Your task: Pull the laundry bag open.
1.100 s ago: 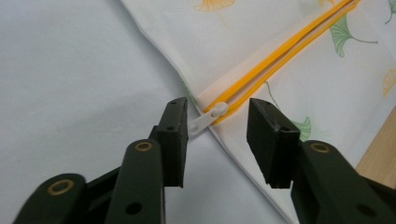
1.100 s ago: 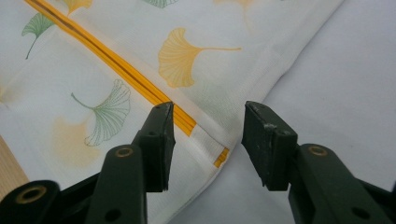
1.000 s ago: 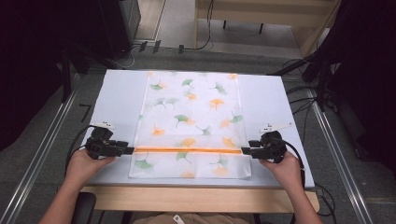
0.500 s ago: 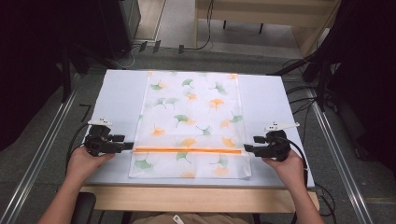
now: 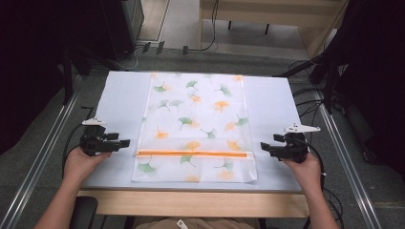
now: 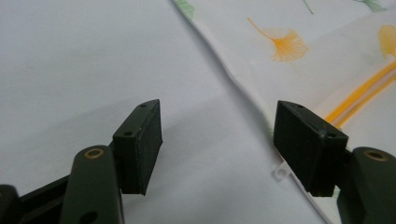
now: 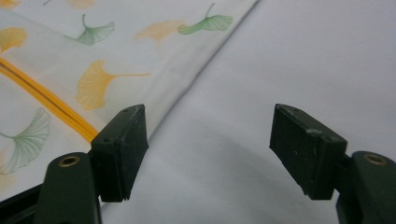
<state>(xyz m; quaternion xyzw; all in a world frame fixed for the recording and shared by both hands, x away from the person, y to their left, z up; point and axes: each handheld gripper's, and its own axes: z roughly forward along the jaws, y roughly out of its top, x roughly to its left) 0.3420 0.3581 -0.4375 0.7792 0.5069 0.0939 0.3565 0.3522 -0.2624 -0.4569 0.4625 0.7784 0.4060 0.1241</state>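
Now both tongs, left (image 5: 125, 142) and right (image 5: 264, 146), have just been opening; nothing between them, leaf-printed bag (image 5: 197, 124) flat on table (image 5: 119, 100).

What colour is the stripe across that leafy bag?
Orange stripe, clearest in the high view.

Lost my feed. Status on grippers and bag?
Left gripper and right gripper open, just released. Ginkgo-print zipper bag flat on table. Nothing obstructing.

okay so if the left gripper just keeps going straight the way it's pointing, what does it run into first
Most likely the leaf-print bag: the left gripper, jaws open with nothing between them, points across the table at the bag's near side edge, close to the orange zip line.
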